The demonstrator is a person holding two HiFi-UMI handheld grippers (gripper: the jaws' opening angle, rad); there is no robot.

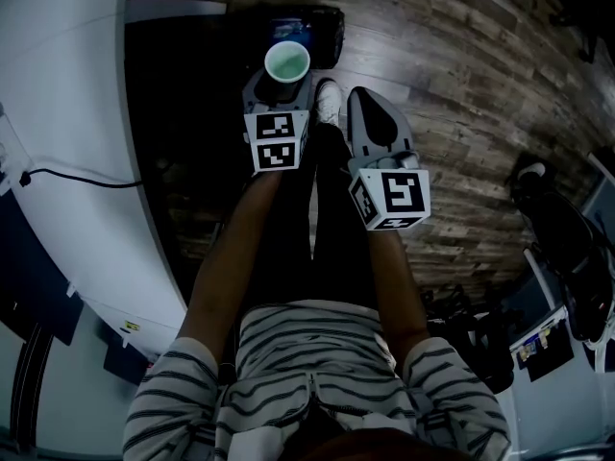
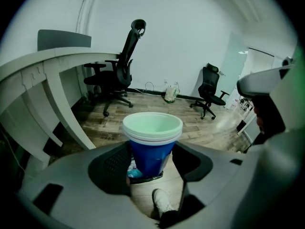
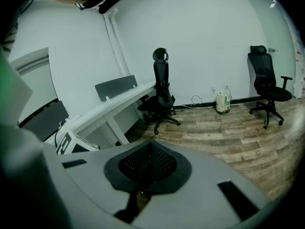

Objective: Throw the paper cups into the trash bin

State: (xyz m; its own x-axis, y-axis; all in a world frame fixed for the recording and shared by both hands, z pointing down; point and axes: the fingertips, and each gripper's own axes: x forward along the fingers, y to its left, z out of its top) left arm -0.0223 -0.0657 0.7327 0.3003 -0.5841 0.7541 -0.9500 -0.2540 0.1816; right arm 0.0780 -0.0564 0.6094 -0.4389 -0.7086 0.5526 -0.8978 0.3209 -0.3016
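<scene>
The left claw (image 1: 284, 84) is closed on the paper cups (image 2: 152, 137), a nested stack with blue walls and a pale rim. It holds them upright, its pads pressing the blue sides below the rim. The cups hang above the wooden floor (image 1: 461, 75), almost over the dark trash bin (image 1: 327, 36) that stands just ahead of the person's shoe (image 1: 329, 99), beside the white worktop (image 1: 67, 113). The right claw (image 3: 148, 165) hangs alongside with its jaws brought together on nothing. The cups are probably very light and thin-walled, so a hard squeeze would likely dent them. Nesting stiffens the stack somewhat, and the rolled rim is likely the firmest part. The present hold on the mid wall looks sound. Being so light, the stack may drift or tip as it falls, so letting go low over the bin's mouth seems wise.
</scene>
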